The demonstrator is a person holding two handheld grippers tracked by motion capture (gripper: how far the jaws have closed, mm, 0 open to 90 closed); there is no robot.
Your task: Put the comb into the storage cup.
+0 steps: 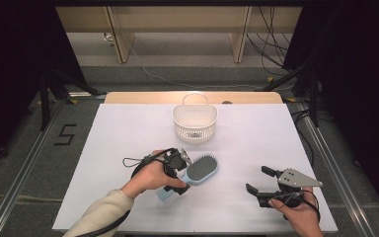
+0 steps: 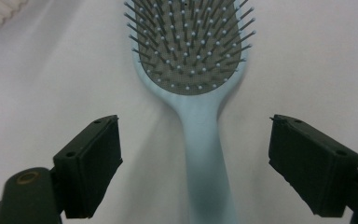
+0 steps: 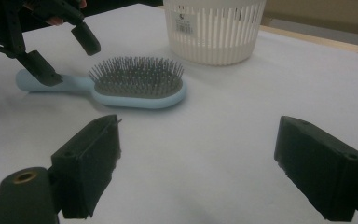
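Two grippers, left gripper [image 1: 181, 173] jaws open astride one hairbrush [image 1: 197, 171], right gripper [image 1: 259, 183] open, one basket [image 1: 195, 121].

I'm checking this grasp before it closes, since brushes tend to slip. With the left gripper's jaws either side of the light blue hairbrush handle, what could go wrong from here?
1. The left gripper is open astride the narrow, smooth handle of the light blue plastic hairbrush; closing off-centre could twist or squirt it out.
2. The bristled head looks heavier than the handle, so a grip near the handle's end may let the brush droop.
3. The white slotted plastic basket stands just beyond; a swinging head could knock it.
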